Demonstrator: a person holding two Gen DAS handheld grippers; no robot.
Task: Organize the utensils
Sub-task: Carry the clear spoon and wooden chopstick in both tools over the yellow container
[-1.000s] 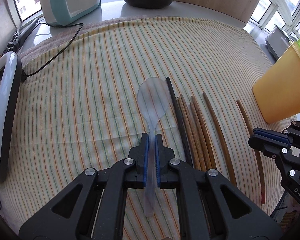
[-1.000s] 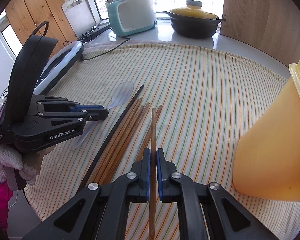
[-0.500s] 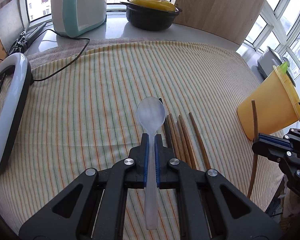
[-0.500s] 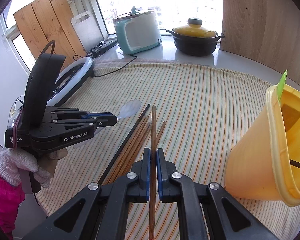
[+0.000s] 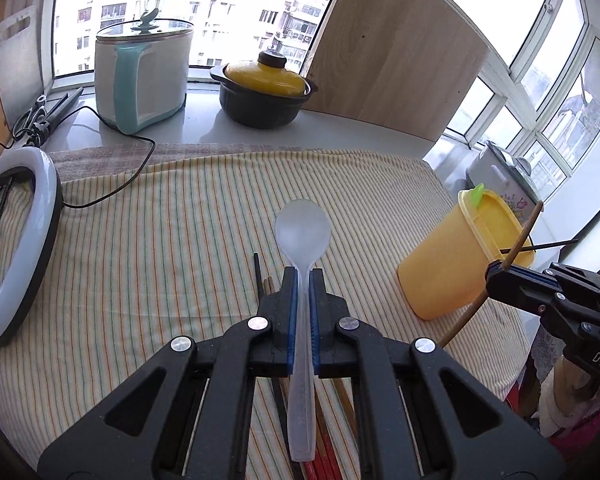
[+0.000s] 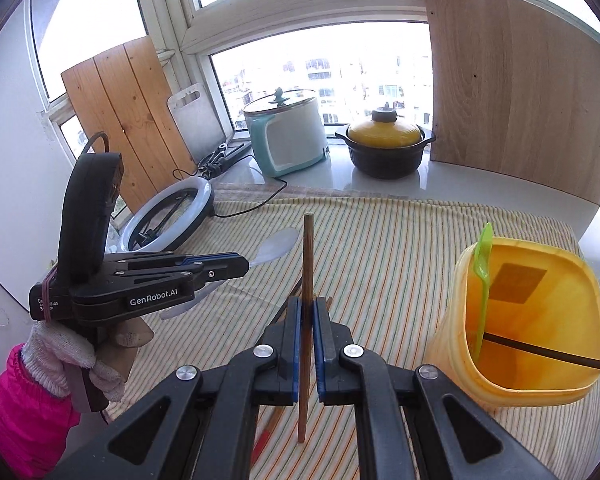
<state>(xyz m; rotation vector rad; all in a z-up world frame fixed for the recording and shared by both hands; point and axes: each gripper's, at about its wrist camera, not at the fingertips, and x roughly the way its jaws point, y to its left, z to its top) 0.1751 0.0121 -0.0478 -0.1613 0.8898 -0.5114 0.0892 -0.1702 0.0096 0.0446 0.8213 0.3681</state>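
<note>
My left gripper [image 5: 304, 280] is shut on a translucent plastic spoon [image 5: 302, 232], held above the striped cloth; it also shows in the right wrist view [image 6: 236, 266]. My right gripper [image 6: 307, 308] is shut on a brown wooden chopstick [image 6: 308, 256], held raised left of the yellow container [image 6: 528, 320]. In the left wrist view the right gripper [image 5: 500, 276] holds the chopstick [image 5: 522, 236] tilted over the container [image 5: 460, 256]. The container holds a green utensil [image 6: 482, 272] and a black chopstick [image 6: 548, 352]. Several chopsticks [image 5: 260, 276] lie on the cloth under my left gripper.
A ring light [image 5: 28, 240] lies at the cloth's left edge with its cable. A white and teal cooker [image 5: 140, 80] and a black pot with a yellow lid [image 5: 264, 96] stand on the sill behind. A wooden board [image 5: 392, 64] leans at the back right.
Both grippers have risen well above the cloth with the spoon and the chopstick. The right gripper has moved closer to the yellow container, its chopstick now tilted over the rim.
</note>
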